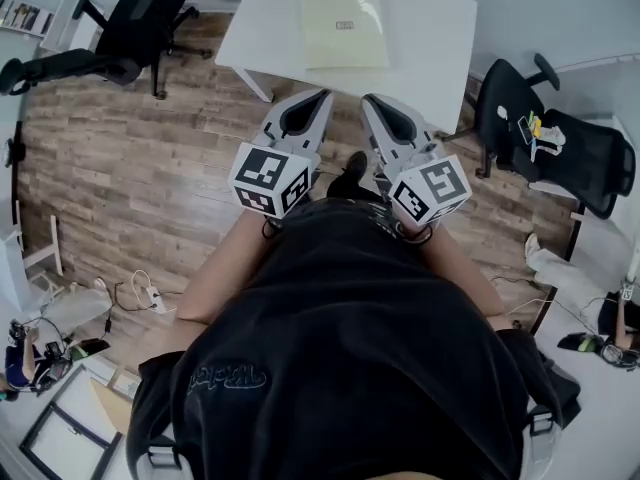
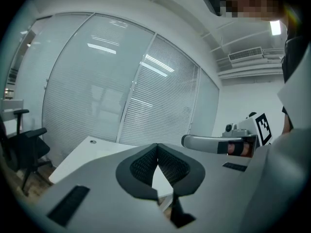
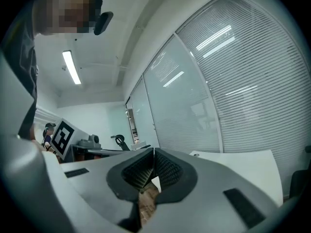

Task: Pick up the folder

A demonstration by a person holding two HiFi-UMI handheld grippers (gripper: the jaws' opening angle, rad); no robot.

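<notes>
Spreading beneath everything is the wooden floor [image 1: 120, 168], and on it stands the white table [image 1: 440, 48], from which every place here is told. The person [image 1: 350, 368], in a black top, stands on the table's near side, facing it. A glass wall with blinds [image 2: 121, 96] rises behind the table in both gripper views.

One black office chair [image 1: 140, 23] stands well apart from the table's left side. A second chair [image 1: 560, 143] stands near the table's right corner, with a few small things on its seat (yellow and white, too small to name).

The folder [image 1: 343, 25], pale yellow with a small label at its middle, lies flat on the table top, about midway across it. Nothing touches it.

The left gripper [image 1: 322, 96] and the right gripper [image 1: 368, 100] are held side by side close to the table's near edge, both noses toward the table and apart from the folder. In its own view the left gripper [image 2: 156, 149] is clenched, pads pressed together with nothing between them. The right gripper [image 3: 153, 152] is clenched and empty likewise. Each carries a marker cube on the side away from the table: the left cube [image 1: 268, 178] and the right cube [image 1: 432, 190].
</notes>
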